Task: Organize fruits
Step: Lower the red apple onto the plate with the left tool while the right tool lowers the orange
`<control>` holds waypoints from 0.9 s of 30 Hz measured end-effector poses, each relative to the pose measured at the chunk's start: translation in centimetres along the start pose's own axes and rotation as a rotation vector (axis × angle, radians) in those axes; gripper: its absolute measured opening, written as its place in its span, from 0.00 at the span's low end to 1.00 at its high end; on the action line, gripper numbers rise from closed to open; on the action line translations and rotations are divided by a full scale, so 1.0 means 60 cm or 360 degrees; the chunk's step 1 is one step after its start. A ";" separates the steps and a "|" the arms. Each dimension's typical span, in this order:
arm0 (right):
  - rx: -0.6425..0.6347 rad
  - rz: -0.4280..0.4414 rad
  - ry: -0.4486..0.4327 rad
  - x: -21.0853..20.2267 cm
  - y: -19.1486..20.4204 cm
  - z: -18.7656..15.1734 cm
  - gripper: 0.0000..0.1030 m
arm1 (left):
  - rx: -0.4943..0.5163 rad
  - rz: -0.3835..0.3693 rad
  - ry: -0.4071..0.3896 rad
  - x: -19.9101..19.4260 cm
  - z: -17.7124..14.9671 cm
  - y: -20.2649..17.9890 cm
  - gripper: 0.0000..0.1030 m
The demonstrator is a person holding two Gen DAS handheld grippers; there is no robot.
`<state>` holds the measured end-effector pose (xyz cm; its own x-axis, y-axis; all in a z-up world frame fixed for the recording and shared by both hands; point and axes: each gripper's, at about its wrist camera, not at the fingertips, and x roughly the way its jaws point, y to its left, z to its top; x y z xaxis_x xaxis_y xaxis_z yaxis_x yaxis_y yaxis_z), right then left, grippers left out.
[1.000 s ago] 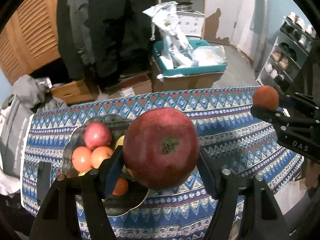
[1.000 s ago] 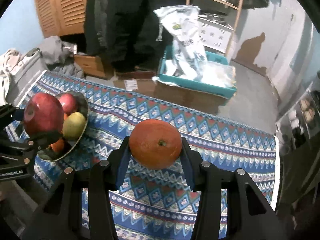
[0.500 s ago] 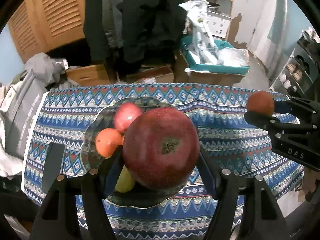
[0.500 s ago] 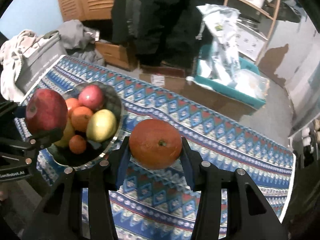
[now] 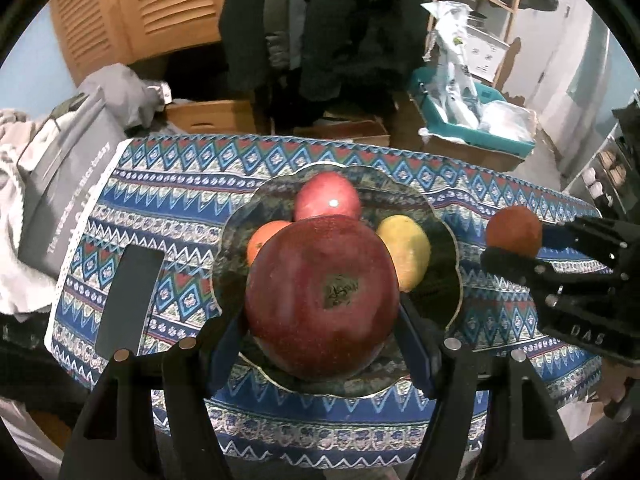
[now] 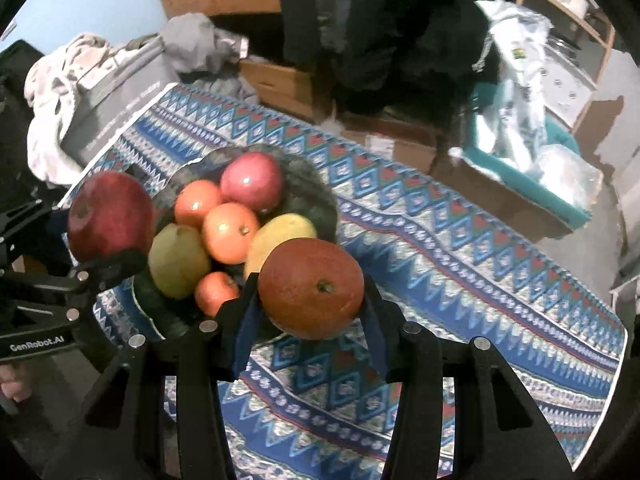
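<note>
Both hands have swung in over the last second. The left tool [image 5: 322,344] is clamped on the big dark red apple [image 5: 322,298], and where a second ago it hung beside the bowl [image 5: 448,236], the apple now sits right above the bowl's near rim. The right tool [image 6: 308,316] is pinched tight on the orange [image 6: 311,288] and has closed in too, hanging just off the bowl's right edge, over the patterned cloth on the surface [image 6: 460,280]. That looks like two drops coming, apple first. Both tools tip steeply downward, fingers angled at the pile. Beyond them the bowl already holds a pink apple [image 6: 252,181], small oranges, a green fruit and a yellow one, so free room is tight. Past the far edge: boxes and a teal bin [image 5: 476,136].
</note>
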<state>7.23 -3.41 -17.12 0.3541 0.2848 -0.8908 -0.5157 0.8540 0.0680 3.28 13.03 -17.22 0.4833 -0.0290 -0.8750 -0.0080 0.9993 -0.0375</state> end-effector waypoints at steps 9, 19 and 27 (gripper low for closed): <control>-0.0073 0.0081 0.0072 0.031 0.041 0.003 0.45 | -0.0052 0.0013 0.0028 0.010 -0.006 0.033 0.70; -0.0068 0.0146 0.0112 0.046 0.052 0.008 0.48 | -0.0061 0.0008 0.0056 0.025 -0.003 0.037 0.70; -0.0019 0.0136 0.0059 0.028 0.036 0.021 0.54 | -0.0046 -0.0009 0.0073 0.039 0.000 0.026 0.70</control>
<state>7.70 -0.52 -17.89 0.2791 0.3400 -0.8981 -0.5523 0.8219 0.1395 4.41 14.54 -19.33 0.4428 -0.0367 -0.8959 -0.0308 0.9980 -0.0561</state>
